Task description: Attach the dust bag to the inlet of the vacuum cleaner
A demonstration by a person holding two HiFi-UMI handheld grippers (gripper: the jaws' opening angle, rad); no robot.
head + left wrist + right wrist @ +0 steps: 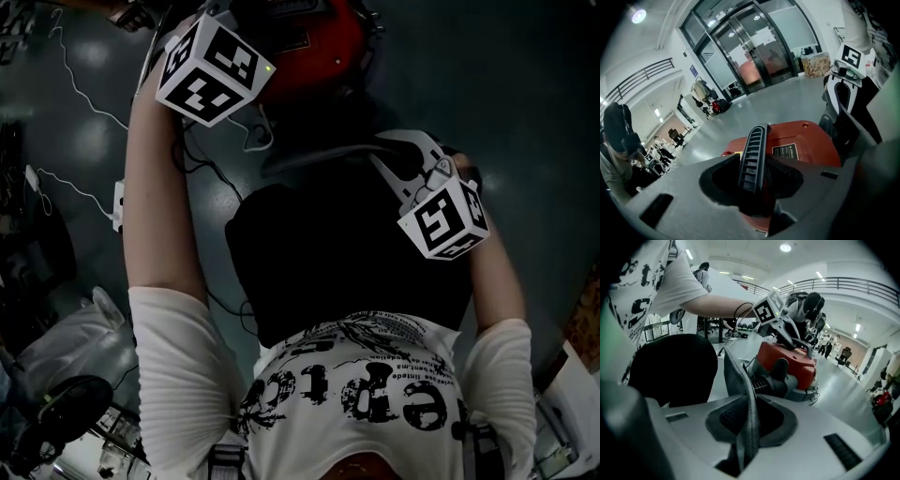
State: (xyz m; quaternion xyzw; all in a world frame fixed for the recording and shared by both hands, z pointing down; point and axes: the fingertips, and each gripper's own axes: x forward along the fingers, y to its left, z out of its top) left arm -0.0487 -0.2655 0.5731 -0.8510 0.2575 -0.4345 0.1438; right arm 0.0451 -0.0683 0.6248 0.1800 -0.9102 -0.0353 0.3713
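Room: big open hall, glossy grey floor (525, 94), glass doors (754, 51) at the far end, white cable (80, 89) trailing over the floor on the left.
vacuum cleaner (314, 33): red body, on the floor straight ahead of the person.
dust bag (347, 253): black bulk hanging between the person's torso and the vacuum cleaner, near it. Not on the inlet as far as I can see.
left gripper (754, 183): medium-wide, jaws clamped on the black ribbed handle (753, 140) on top of the vacuum cleaner.
right gripper (747, 430): narrow, a thin grey fold (736, 376) of the bag's cloth pinched between the pads.
inlet (771, 380): black ribbed port on the side facing the bag. The fold's edge looks just beside it; contact unclear.
step: my read is lining up the bag's mouth with the inlet, fitting not started.
next: the mouth has to come square onto the port and get pushed on, with the left grip bracing the body. A pinch on loose cloth steers the mouth poorly, so a regrip nearer the opening may be needed.
head view only: left cube (208, 70), right cube (443, 220) and the bag's full bulk. Jaws and inlet are hidden.
right gripper view only: the inlet, and the left gripper sitting atop the vacuum cleaner.
left gripper view only: label plate (790, 151) on the red lid, and the grip on the handle.
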